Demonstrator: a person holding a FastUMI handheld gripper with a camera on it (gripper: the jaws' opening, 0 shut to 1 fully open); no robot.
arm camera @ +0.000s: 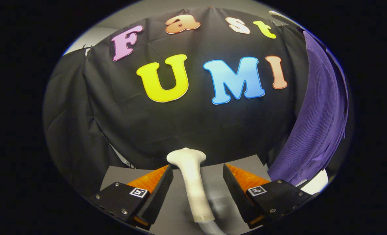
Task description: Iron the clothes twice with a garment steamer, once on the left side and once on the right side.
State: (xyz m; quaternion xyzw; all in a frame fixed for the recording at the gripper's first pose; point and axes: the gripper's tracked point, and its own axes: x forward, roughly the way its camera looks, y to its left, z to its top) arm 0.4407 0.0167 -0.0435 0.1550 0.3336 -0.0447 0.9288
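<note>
Two fingers (pixel 162 186) of one hand-held gripper (pixel 197 182), with these items about them:

1. Garment steamer (pixel 191 178), pale wand. Lies on the grey bench (pixel 177 209) between the jaws, running lengthwise along them. Its flared head points away, reaching a little past the fingertips toward the cloth wall. Its tail end, nearer the gripper body, joins a grey hose (pixel 213 230).

2. Purple garment (pixel 317 117), ribbed knit. Hangs well off to the right of the jaws and beyond them, its lower hem dropping close to the outer side of the right finger. Not touching the steamer.

3. Black cloth wall (pixel 115 107). Straight ahead, beyond the bench's far edge, draped in folds. Nothing lies between the steamer head and the cloth.

4. White rounded object (pixel 317 182), under the garment's hem, right of the right finger. Too little shows to say what it is.

5. Jaws. Wide apart, one finger on each side of the wand. Bare bench shows between the wand and the right finger. The left finger stands just beside the wand's neck; whether it touches, I cannot tell. Nothing is clamped.
</note>
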